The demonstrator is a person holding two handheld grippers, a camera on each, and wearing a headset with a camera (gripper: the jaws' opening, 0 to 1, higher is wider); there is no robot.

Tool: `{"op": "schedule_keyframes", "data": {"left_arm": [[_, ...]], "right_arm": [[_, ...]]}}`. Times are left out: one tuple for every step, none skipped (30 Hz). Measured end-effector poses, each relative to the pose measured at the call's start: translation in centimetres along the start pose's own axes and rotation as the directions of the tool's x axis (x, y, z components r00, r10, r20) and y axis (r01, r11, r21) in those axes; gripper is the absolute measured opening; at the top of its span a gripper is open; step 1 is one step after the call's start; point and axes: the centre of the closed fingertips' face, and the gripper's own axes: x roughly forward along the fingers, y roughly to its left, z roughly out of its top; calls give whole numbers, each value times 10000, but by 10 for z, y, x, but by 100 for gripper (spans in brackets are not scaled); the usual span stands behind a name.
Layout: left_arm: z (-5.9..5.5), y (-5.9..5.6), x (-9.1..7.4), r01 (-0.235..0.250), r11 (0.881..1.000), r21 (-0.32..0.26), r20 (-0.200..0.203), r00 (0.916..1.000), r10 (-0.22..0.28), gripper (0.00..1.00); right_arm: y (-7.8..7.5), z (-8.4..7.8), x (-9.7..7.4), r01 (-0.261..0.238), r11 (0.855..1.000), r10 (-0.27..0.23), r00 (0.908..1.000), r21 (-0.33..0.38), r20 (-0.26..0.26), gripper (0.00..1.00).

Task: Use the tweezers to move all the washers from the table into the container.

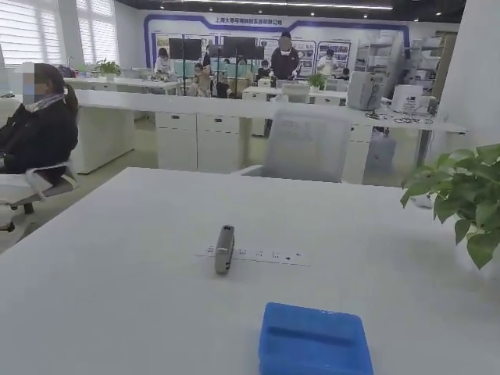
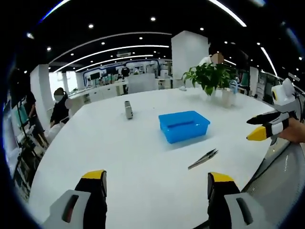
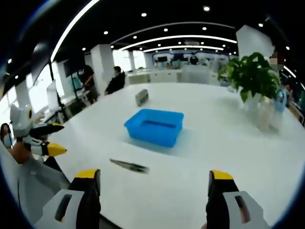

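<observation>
A blue rectangular container [image 1: 312,340] [image 2: 183,125] [image 3: 155,126] sits on the white table [image 1: 117,297], near its front edge. Metal tweezers [image 2: 203,159] [image 3: 129,165] lie flat on the table between the container and me. My left gripper [image 2: 157,177] is held low over the near edge, its yellow-tipped jaws wide apart and holding nothing. It also enters the right gripper view from the left [image 3: 45,140]. My right gripper [image 3: 154,175] is open and holds nothing. Its tips [image 2: 262,128] hang apart at the right of the tweezers.
A small grey device [image 1: 224,248] [image 2: 128,109] [image 3: 141,97] lies beyond the container by an inset socket strip [image 1: 258,254]. A potted plant [image 1: 465,195] [image 2: 209,76] [image 3: 250,74] stands at the table's right side. An office chair [image 1: 305,144] is at the far edge. People sit at other desks.
</observation>
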Motion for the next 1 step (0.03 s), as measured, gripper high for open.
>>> {"op": "schedule_keyframes", "data": {"left_arm": [[1,-1,-1,59,10000,-72,43,10000,-59,88]], "right_arm": [[1,0,0,-12,10000,12,10000,-27,-33,92]]}}
